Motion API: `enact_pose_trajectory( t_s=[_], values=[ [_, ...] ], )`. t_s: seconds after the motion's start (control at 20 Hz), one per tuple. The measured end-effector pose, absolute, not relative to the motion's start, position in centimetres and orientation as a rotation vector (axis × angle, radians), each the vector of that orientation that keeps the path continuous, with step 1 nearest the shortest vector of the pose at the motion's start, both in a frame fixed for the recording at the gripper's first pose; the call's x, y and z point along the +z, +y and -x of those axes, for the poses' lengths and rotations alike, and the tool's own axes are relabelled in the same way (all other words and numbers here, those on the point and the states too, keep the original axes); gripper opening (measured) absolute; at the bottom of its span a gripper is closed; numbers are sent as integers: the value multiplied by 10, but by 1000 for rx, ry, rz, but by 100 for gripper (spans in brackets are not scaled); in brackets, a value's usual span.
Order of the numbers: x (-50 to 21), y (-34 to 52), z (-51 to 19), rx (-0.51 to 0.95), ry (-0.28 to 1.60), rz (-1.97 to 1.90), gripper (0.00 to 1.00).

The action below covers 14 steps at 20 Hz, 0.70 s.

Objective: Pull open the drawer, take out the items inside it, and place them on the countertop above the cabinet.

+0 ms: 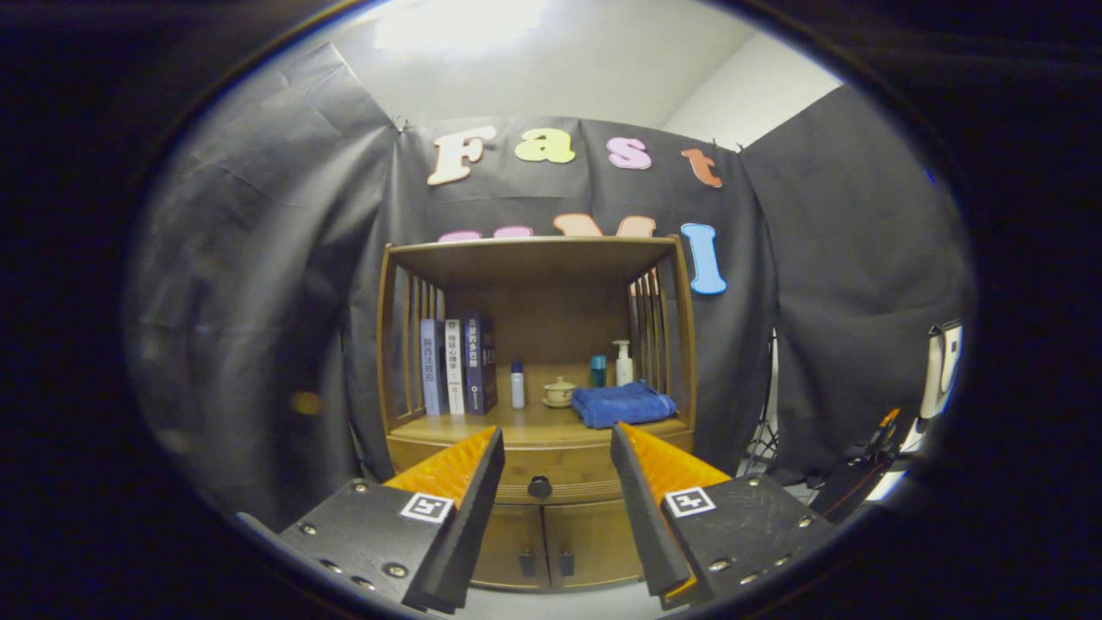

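The gripper (555, 448) is spread, the drawer knob (540, 486) well ahead between its fingers; a skewed approach may miss this small knob.

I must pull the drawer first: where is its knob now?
In the gripper view the knob sits mid-front of the closed drawer, under the shelf, beyond the open gripper and between its fingers.

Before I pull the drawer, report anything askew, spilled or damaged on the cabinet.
Nothing stands out. The books stand upright, the towel lies folded, the bottles and cup are upright. The drawer is closed; the gripper is open, its fingers short of the knob.
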<state>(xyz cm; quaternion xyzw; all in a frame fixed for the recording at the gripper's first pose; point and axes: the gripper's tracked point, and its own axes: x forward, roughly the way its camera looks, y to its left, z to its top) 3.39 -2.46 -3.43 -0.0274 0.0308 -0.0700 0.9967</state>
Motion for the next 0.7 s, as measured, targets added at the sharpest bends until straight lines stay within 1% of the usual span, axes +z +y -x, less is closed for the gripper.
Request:
enact_pose_trajectory(
  t_s=[0.15,0.35,0.55,0.7],
  values=[
    [-60,-30,-61,-184,104,59,75],
    [-107,-6,-111,-113,188,-12,75],
    [-164,-14,-145,-140,334,-1,76],
    [-200,-11,-165,-114,397,-43,76]
  ],
)
